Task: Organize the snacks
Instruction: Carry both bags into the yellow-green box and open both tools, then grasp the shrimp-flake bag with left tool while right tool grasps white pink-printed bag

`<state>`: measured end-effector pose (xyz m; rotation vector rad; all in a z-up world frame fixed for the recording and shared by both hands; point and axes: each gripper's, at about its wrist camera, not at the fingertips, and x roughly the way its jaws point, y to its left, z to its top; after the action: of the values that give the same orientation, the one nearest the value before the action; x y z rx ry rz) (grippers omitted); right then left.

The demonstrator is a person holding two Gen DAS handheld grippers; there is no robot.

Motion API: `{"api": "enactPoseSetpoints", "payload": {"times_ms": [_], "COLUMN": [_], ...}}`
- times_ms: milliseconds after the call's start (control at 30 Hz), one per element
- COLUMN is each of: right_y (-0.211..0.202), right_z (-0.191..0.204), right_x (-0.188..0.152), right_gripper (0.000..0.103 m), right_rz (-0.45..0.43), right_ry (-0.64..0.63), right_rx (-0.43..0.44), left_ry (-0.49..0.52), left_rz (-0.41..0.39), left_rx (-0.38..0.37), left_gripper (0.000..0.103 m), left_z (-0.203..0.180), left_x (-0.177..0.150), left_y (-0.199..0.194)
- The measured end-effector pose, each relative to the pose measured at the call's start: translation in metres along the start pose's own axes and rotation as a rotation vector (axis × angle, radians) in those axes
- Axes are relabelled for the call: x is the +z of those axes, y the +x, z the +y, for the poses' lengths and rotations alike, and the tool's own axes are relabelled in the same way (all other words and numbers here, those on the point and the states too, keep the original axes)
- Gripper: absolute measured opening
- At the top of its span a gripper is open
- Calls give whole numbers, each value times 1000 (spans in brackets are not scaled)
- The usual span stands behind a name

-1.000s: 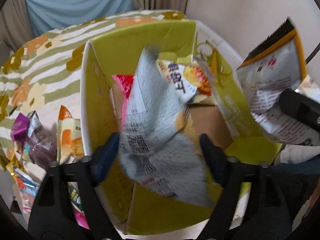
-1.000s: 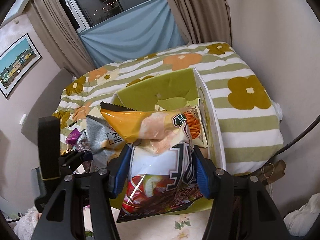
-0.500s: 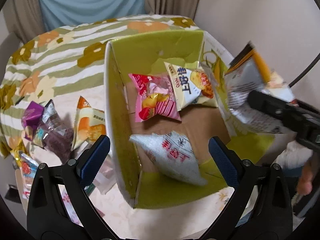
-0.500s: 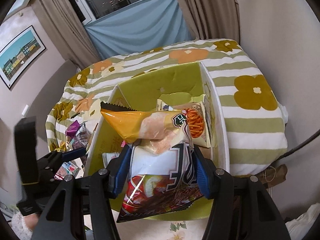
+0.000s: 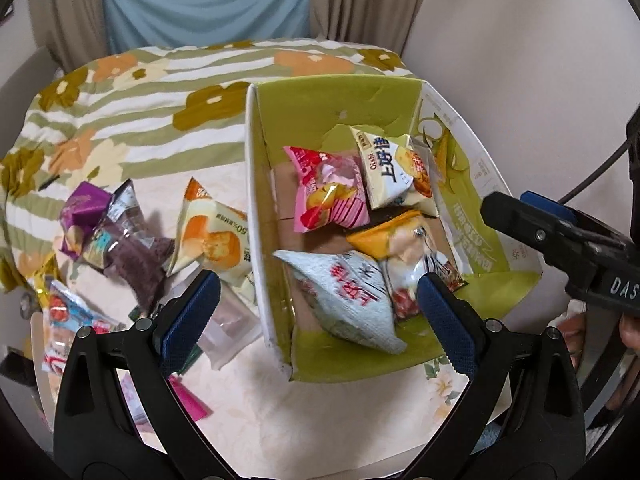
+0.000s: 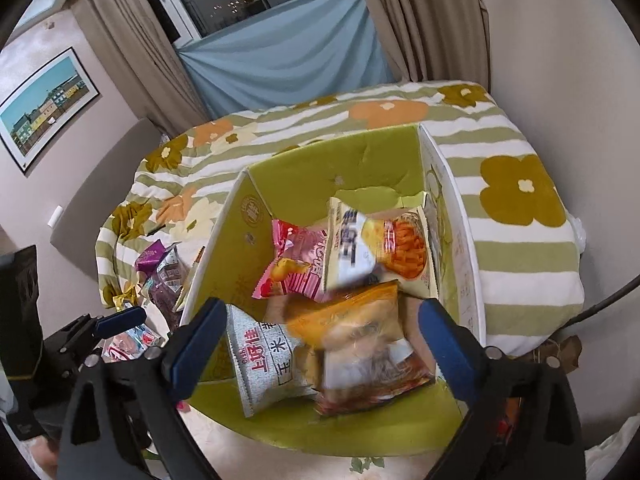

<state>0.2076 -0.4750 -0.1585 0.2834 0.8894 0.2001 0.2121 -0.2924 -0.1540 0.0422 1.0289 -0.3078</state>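
An open green cardboard box [image 5: 332,108] [image 6: 340,160] lies on the bed. Inside are a pink bag [image 5: 328,196] [image 6: 292,268], a cream chip bag [image 5: 392,172] [image 6: 360,252], a grey-white bag [image 5: 344,292] [image 6: 268,360] and an orange bag [image 5: 400,248] [image 6: 360,336], blurred as it drops. My left gripper [image 5: 316,308] hangs open above the box's near left wall, holding nothing. My right gripper [image 6: 322,332] is over the box's near end with its jaws opening; the orange bag lies below them, free of the pads.
Loose snacks lie left of the box: an orange-and-cream bag [image 5: 212,236], purple packs [image 5: 116,236] and a red-and-blue pack [image 5: 60,312]. The flowered striped bedcover [image 6: 520,216] spreads behind. A wall stands close on the right. A person's hand [image 5: 576,332] grips the right tool.
The grey-white bag dropped from my left gripper into the box, and that gripper opened and drew back. My right gripper opened wide and the orange bag fell into the box.
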Motion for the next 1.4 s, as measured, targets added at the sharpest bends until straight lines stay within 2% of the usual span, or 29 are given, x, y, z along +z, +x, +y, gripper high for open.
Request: {"api": "enactPoseSetpoints", "payload": {"times_ms": [300, 467, 633, 867, 1033, 1133, 1400], "right_y": [-8, -22, -40, -55, -54, -50, -23], "right_z": [-2, 10, 35, 82, 119, 142, 218], "right_x": [-13, -11, -12, -18, -28, -37, -68], "right_gripper": [97, 97, 97, 97, 97, 97, 102], "right_rz": [1, -22, -43, -98, -106, -128, -95], "right_ry": [0, -47, -90, -142, -126, -115, -161], "right_rx": [11, 8, 45, 71, 65, 62, 40], "left_ry": [1, 1, -19, -47, -56, -68, -66], "left_rz": [-14, -47, -86, -156, -184, -163, -113], "left_rx": [0, 17, 53, 126, 138, 149, 142], "left_gripper": [98, 98, 98, 98, 98, 98, 98], "left_z": [-3, 3, 22, 76, 125, 156, 239], "left_x": [-8, -12, -17, -36, -52, -61, -88], "left_y": [-11, -34, -64, -107, -129, -137, -147]}}
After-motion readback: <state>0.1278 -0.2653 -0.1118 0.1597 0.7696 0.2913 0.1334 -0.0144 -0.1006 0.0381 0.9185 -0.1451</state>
